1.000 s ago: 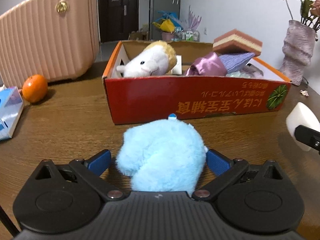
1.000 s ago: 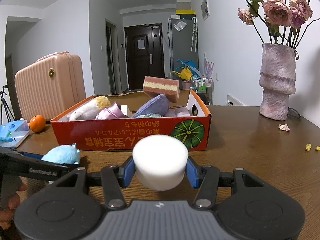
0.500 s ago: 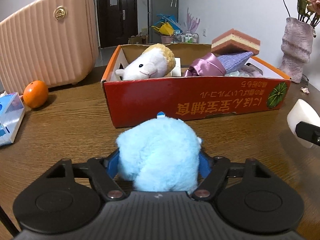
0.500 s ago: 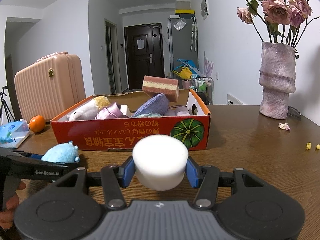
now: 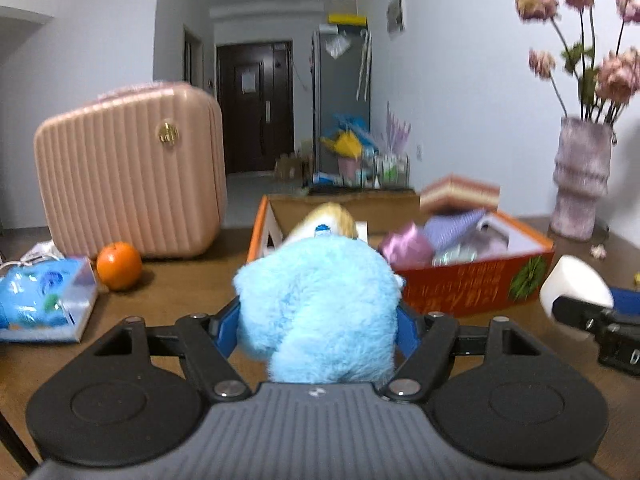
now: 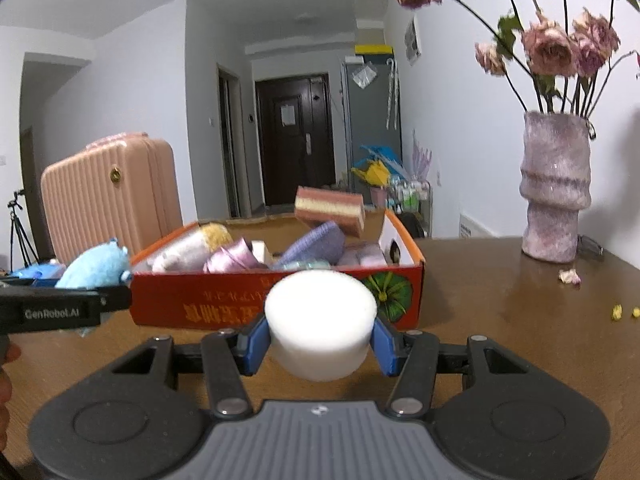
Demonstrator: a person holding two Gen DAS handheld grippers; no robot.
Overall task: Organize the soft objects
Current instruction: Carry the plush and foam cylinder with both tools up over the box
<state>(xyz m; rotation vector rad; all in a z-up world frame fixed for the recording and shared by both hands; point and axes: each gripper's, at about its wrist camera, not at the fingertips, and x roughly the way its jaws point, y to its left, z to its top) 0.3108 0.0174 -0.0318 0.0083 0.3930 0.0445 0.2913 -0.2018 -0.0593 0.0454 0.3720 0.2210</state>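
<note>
My left gripper [image 5: 318, 320] is shut on a fluffy light-blue plush toy [image 5: 318, 304], held above the table in front of the red cardboard box [image 5: 476, 284]. From the right wrist view the same blue plush [image 6: 96, 266] hangs at the left, level with the box [image 6: 240, 300] rim. My right gripper [image 6: 320, 336] is shut on a white round sponge [image 6: 320, 316], off the table, just before the box front. That sponge [image 5: 576, 286] shows at the right edge of the left wrist view. Inside the box lie a white plush animal [image 6: 192, 246], a purple satin item [image 6: 232, 258], a lilac cloth [image 6: 316, 240] and a layered sponge block [image 6: 330, 210].
A pink ribbed suitcase [image 5: 132, 172] stands at the back left with an orange [image 5: 119, 266] before it. A blue tissue pack [image 5: 40, 300] lies at the left edge. A purple vase [image 6: 556, 188] of dried roses stands at the right, petals [image 6: 570, 276] scattered nearby. A hand [image 6: 6, 372] shows at the far left.
The left gripper closed on the blue plush and lifted it off the table, tilting up toward the box. The right gripper kept its hold on the white sponge and barely moved.
</note>
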